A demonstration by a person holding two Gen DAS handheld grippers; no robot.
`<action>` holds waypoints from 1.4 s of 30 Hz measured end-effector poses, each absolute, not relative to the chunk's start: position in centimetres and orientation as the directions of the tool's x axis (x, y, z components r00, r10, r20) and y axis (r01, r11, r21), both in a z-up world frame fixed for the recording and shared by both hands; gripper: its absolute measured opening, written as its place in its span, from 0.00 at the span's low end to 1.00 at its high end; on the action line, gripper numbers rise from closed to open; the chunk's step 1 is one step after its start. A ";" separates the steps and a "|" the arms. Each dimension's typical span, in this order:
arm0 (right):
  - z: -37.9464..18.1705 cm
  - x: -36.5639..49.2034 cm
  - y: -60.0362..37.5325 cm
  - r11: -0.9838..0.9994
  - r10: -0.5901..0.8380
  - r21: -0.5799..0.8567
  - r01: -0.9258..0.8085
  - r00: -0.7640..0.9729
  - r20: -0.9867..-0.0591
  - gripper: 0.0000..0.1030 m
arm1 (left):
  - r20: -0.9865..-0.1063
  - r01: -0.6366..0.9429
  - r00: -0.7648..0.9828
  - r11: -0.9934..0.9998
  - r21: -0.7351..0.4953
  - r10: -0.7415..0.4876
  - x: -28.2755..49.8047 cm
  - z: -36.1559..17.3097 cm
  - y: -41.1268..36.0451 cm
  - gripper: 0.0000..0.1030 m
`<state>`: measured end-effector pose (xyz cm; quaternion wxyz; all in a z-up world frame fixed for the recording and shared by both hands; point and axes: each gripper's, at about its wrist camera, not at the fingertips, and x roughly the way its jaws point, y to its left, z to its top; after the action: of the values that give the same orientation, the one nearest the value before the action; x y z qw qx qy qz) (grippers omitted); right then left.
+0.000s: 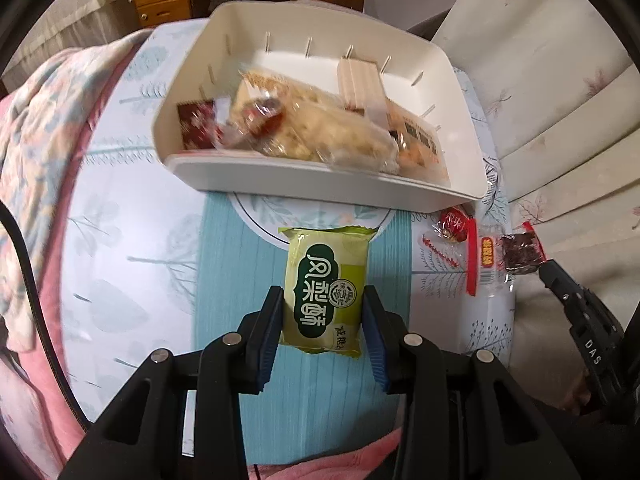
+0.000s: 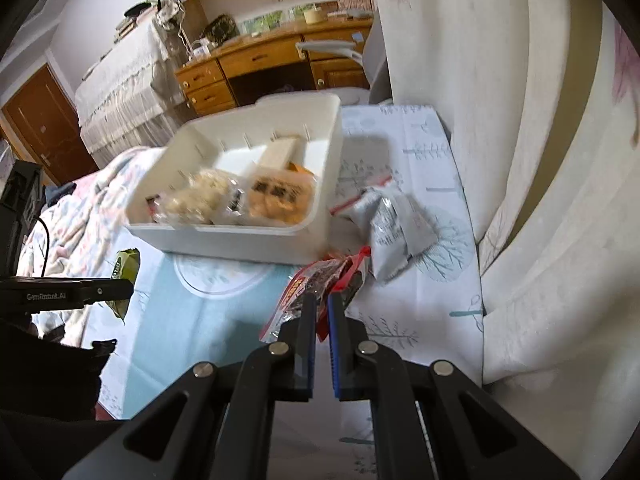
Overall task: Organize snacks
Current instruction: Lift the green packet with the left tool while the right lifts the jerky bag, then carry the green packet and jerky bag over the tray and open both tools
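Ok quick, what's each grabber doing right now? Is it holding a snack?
Left gripper: closed on the green snack packet.
Right gripper: closed on the red-edged clear snack packet.

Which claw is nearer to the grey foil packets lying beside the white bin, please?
Right. The right claw, shut on a red-edged clear snack packet, sits just short of the grey foil packets; the left claw, holding the green pastry packet, is farther across the table.

Green pastry packet (image 1: 325, 294) upright before the snack-filled white bin (image 1: 320, 188).
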<state>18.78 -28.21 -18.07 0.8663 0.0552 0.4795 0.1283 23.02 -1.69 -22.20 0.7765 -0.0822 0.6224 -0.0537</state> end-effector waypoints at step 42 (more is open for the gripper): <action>-10.8 29.4 -17.6 0.968 0.240 0.218 -0.126 0.725 -0.645 0.06 | -0.923 0.145 0.320 0.974 -0.175 -0.214 38.2 -14.8 6.5 0.72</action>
<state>29.39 -17.59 -10.79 0.9254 0.0799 0.3572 0.0987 38.24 6.52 -14.78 0.8118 -0.0301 0.5725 -0.1104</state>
